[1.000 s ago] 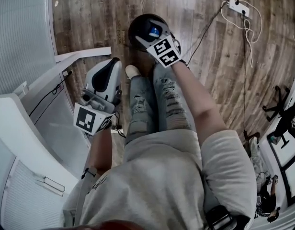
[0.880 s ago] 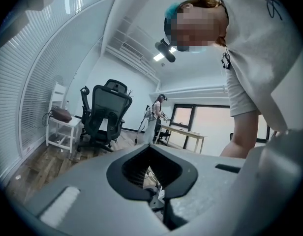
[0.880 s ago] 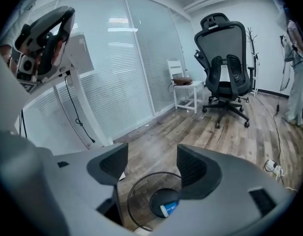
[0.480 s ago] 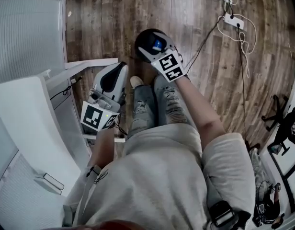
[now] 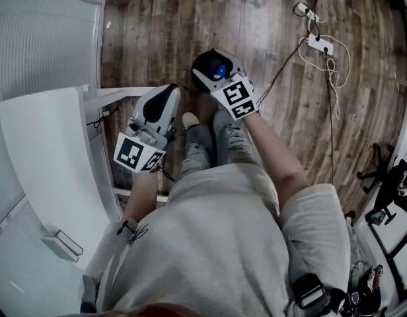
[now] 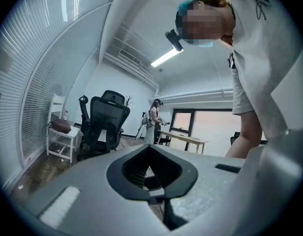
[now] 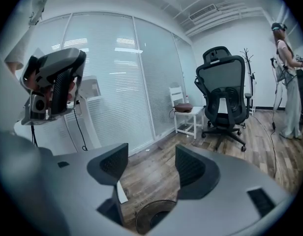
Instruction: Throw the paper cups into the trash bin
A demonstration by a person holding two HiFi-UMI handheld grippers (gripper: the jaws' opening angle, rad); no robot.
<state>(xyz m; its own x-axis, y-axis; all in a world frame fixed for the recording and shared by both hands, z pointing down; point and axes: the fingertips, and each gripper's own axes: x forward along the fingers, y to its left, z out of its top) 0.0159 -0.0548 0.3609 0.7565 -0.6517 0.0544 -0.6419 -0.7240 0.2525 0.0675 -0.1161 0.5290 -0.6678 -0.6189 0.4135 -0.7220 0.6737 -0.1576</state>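
Jaws of right hand-held gripper (image 7: 151,167) stood apart, empty, above trash bin (image 7: 152,216); left hand-held gripper (image 6: 150,150) was clenched empty.

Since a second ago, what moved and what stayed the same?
The left gripper edged forward beside the white table. Nothing was visibly grabbed or dropped. The right gripper still hangs over the trash bin, jaws apart and empty.

Head view: dim, even light, floor (image 5: 269,18) low in contrast. Gripper views: bright. Ceiling lamp (image 6: 166,58) at 12 o'clock, window (image 6: 210,127) blown out at 3. Heavy fisheye, black vignette at rims. Near body of left gripper (image 6: 152,173) soft at 6.
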